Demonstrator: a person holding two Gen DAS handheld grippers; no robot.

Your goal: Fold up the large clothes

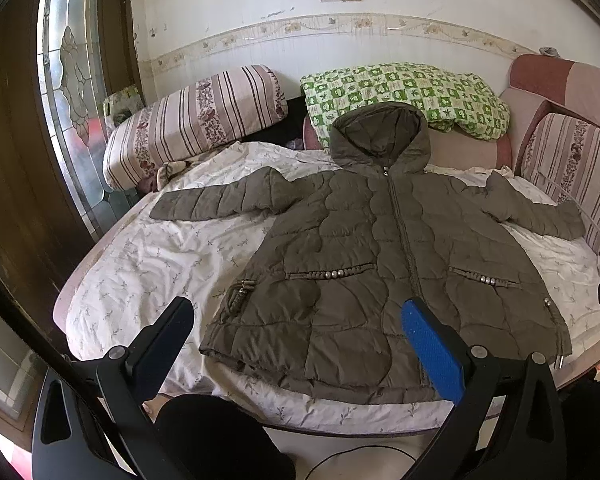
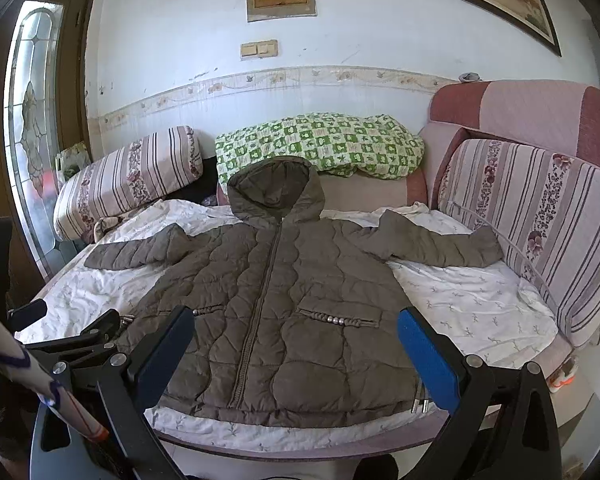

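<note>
An olive-brown quilted hooded jacket (image 1: pixel 380 248) lies flat, front up and zipped, on a bed with a white floral sheet (image 1: pixel 148 248). Both sleeves are spread out sideways and the hood points toward the wall. The jacket also shows in the right wrist view (image 2: pixel 284 312). My left gripper (image 1: pixel 296 316) is open and empty, held above the jacket's hem near the front edge of the bed. My right gripper (image 2: pixel 296 328) is open and empty, above the hem too. The left gripper also shows at the left of the right wrist view (image 2: pixel 72 332).
A striped bolster (image 1: pixel 188 120) and a green checked quilt (image 1: pixel 412 92) lie at the back by the wall. A striped cushion (image 2: pixel 540 224) and pink headboard (image 2: pixel 540 108) stand on the right. A glass door (image 1: pixel 72 80) is on the left. A cable (image 1: pixel 360 456) lies on the floor.
</note>
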